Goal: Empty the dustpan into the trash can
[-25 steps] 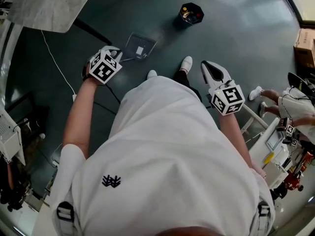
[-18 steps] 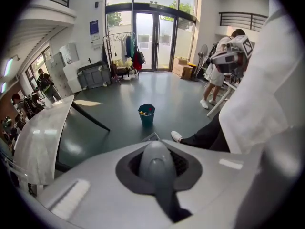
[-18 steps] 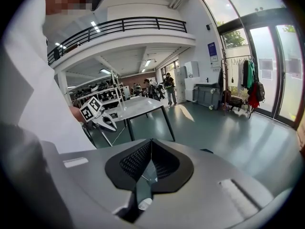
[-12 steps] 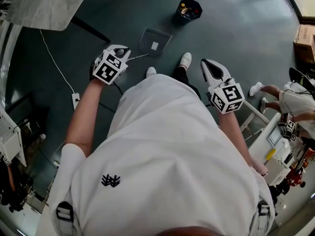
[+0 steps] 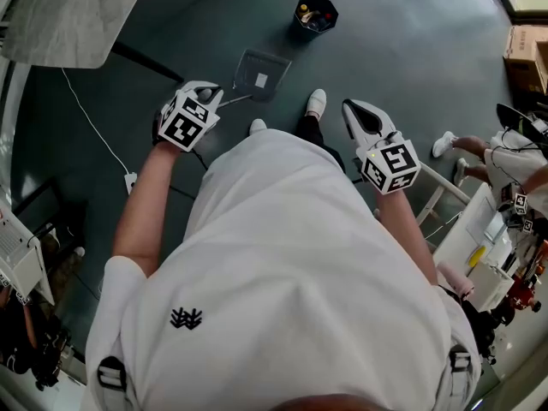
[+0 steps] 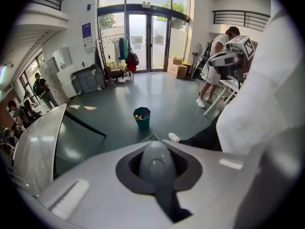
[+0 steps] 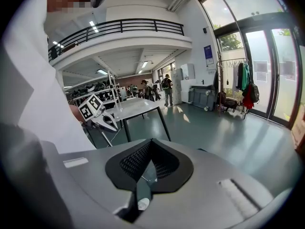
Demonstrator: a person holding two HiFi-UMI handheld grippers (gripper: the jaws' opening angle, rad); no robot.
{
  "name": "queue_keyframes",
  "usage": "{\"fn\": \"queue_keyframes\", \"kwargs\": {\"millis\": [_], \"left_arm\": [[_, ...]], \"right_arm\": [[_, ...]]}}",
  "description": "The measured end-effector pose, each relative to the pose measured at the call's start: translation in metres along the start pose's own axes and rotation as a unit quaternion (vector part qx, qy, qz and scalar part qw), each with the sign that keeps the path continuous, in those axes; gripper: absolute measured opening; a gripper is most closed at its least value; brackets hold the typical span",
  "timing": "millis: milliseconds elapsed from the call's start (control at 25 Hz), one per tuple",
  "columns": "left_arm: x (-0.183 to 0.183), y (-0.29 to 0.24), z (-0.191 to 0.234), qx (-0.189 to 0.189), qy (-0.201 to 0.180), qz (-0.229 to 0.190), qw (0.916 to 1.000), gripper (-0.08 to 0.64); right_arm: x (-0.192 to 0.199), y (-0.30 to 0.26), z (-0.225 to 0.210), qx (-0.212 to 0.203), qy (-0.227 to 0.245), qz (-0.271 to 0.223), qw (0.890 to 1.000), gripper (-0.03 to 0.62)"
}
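Well, L tool [image 5: 211,96] grips dustpan [image 5: 261,74], bin [image 5: 316,14] apart

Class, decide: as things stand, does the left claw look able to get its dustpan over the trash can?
Probably not yet: the trash can stands well beyond the dustpan in the left claw. Only floor lies between; a step forward should do.

My head camera looks steeply down onto the floor [image 5: 411,50] from above. The camera on my left gripper [image 5: 210,94] faces forward, low, toward the distant trash can [image 6: 141,117], which the head view shares. The camera on my right gripper [image 5: 355,111] faces leftward, catching the left gripper.
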State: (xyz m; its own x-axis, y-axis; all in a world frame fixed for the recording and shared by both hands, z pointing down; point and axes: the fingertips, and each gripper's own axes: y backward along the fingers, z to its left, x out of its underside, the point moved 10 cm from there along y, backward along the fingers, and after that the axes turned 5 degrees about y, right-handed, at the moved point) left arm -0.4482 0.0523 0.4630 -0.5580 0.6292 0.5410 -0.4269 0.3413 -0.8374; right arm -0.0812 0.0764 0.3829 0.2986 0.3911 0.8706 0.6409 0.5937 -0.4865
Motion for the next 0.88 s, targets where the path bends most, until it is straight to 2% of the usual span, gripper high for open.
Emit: {"fn": "queue_keyframes", "kwargs": {"millis": [280,480,880], "left_arm": [[-0.002,-0.004,-0.002,0.005,-0.012,0.007,0.9999,0.055],[0.0,-0.004,-0.003,0.007,-0.01,0.019,0.9997,0.055],[0.0,-0.002,-0.002,0.011,-0.006,0.017,0.9998,0.055]], "right_arm": [[-0.002,0.001,-0.005,0.006,-0.001,-0.004,1.0,0.002],[-0.001,0.001,-0.006,0.006,0.001,-0.004,1.0,0.002],[-0.008,-0.013,-0.007,-0.003,0.012,-0.001,1.0,0.001]]}}
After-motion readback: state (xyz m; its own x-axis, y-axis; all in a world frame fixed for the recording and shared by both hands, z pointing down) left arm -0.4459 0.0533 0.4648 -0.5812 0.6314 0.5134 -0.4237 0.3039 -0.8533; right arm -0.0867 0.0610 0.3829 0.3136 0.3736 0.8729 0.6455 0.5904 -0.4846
